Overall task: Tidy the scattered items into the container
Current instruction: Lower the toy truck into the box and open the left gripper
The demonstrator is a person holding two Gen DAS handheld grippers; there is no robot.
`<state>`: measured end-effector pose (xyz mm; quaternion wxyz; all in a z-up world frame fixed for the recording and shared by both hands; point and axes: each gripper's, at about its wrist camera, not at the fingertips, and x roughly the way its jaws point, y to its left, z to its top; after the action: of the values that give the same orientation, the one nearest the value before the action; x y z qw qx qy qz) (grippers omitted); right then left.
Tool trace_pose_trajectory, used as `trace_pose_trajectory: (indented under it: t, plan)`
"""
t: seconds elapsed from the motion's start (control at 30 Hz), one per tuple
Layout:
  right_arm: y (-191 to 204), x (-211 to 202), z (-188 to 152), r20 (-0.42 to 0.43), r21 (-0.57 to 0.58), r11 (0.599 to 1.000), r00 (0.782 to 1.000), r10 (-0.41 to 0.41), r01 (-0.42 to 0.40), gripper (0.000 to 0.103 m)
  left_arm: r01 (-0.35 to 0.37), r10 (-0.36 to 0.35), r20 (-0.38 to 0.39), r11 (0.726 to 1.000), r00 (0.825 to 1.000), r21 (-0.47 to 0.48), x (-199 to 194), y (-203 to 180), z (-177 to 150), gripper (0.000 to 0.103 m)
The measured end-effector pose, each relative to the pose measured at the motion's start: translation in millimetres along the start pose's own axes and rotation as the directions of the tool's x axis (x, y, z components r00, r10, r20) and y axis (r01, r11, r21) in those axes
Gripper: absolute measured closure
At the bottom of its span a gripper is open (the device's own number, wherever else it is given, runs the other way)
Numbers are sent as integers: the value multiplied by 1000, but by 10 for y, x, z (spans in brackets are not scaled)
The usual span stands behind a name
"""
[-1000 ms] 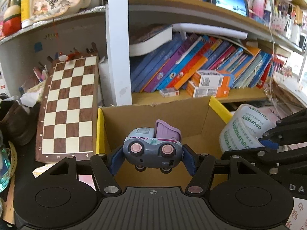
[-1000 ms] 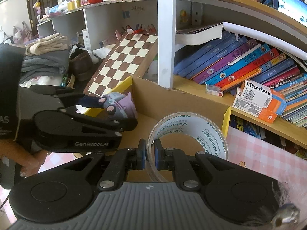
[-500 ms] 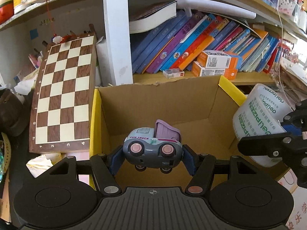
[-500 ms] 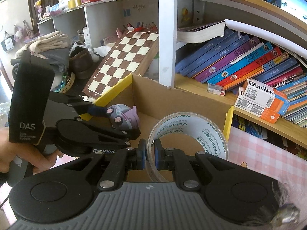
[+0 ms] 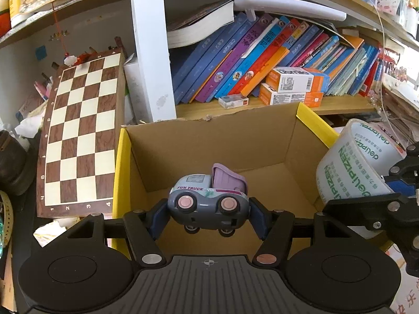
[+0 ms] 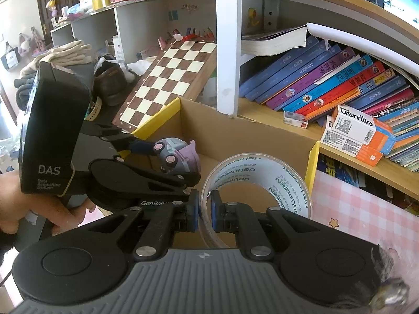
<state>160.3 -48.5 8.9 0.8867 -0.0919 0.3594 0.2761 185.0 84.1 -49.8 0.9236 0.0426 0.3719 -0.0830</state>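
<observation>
My left gripper is shut on a grey and purple toy truck, held over the open cardboard box with yellow-edged flaps. From the right wrist view the same toy truck hangs above the box near its left flap. My right gripper is shut on the wall of a clear tape roll with green print, held over the box's near right side. That tape roll shows at the right edge of the left wrist view. The box floor in sight is bare.
A chessboard leans left of the box. Behind the box runs a shelf with leaning books and orange-white cartons. A white shelf post stands behind the box. A pink checked cloth covers the table at right.
Both grippers have moved forward and lower over the box; the box opening now fills more of the left wrist view. The truck and tape stay gripped as before.
</observation>
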Motion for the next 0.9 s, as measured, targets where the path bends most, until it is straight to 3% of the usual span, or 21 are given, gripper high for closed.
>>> trace_pose_trajectory:
  t: [0.9]
  plan:
    - [-32, 39, -68, -29, 4, 1000, 1000, -1, 1, 94, -17, 17, -14, 1000, 1000, 18, 43, -23, 4, 39]
